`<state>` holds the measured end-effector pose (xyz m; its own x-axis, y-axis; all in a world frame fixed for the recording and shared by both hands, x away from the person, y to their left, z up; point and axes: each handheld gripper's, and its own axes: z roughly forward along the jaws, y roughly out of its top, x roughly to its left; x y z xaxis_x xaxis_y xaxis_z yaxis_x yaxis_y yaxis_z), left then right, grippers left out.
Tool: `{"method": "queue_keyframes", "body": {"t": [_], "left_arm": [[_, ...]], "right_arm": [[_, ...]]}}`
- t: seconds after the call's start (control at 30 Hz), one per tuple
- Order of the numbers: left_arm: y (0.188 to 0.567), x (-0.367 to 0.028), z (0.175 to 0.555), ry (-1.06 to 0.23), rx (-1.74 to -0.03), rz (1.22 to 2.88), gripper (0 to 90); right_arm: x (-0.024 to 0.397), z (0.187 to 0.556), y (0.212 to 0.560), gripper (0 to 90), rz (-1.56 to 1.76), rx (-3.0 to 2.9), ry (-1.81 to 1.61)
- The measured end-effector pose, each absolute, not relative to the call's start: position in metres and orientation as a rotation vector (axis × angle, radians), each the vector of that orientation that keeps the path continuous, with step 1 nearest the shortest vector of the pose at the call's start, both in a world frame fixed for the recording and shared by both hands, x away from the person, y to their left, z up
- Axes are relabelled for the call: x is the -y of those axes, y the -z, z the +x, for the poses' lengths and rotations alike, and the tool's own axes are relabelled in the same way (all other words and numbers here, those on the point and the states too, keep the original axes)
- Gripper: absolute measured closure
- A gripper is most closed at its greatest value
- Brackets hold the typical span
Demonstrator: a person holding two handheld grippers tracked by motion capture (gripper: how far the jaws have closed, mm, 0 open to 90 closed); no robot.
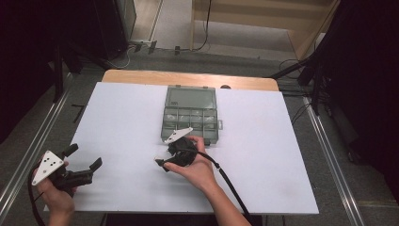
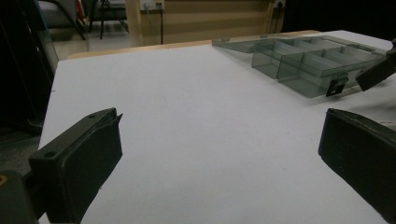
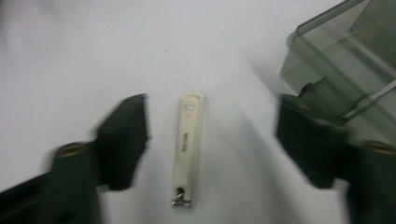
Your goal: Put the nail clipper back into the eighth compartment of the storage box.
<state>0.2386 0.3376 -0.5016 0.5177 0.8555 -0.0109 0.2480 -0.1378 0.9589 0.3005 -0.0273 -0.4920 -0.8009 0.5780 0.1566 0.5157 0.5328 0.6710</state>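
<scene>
A cream nail clipper (image 3: 188, 147) lies flat on the white board, between the two jaws of my right gripper (image 3: 212, 126). That gripper is open, its jaws stand on either side of the clipper and touch nothing. In the high view the right gripper (image 1: 163, 153) sits just in front of a grey see-through compartment box (image 1: 190, 113) and points left. My left gripper (image 1: 86, 156) is held at the board's near left corner, open and holding nothing. Its own view shows the jaws wide apart (image 2: 222, 123) over bare white board.
The compartment box (image 2: 308, 60) lies open with its lid flat toward the far edge, and its corner (image 3: 345, 60) is close to the right jaw. The white board (image 1: 263, 141) covers a wooden table. A black cable (image 1: 230, 183) trails from the right gripper.
</scene>
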Motion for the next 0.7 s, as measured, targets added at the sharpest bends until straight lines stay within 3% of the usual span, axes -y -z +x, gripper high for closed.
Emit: {"method": "queue_keyframes", "body": {"t": [0.03,0.07,0.27,0.3,0.33,0.5,0.7], "left_arm": [[0.502,-0.338,0.239,-0.695,-0.947,1.668,0.0],[0.502,-0.337,0.239,-0.695,-0.947,1.669,0.0],[0.502,-0.338,0.238,-0.696,-0.947,1.668,0.0],[0.502,-0.338,0.239,-0.696,-0.947,1.668,0.0],[0.502,-0.338,0.238,-0.695,-0.949,1.666,0.0],[0.502,-0.338,0.239,-0.696,-0.95,1.669,0.0],[0.502,-0.337,0.239,-0.701,-0.947,1.674,0.0]], "right_arm": [[0.027,0.299,0.492,1.8,0.97,-2.688,-1.132],[0.027,0.297,0.493,0.0,0.982,-2.699,-1.136],[0.029,0.288,0.493,0.5,1.056,-2.687,-1.092],[0.029,0.283,0.494,13.9,1.033,-2.66,-1.06],[0.029,0.283,0.494,13.9,1.033,-2.66,-1.06],[0.029,0.271,0.498,44.7,1.038,-2.605,-0.978],[0.029,0.27,0.501,65.6,1.039,-2.655,-1.006]]}}
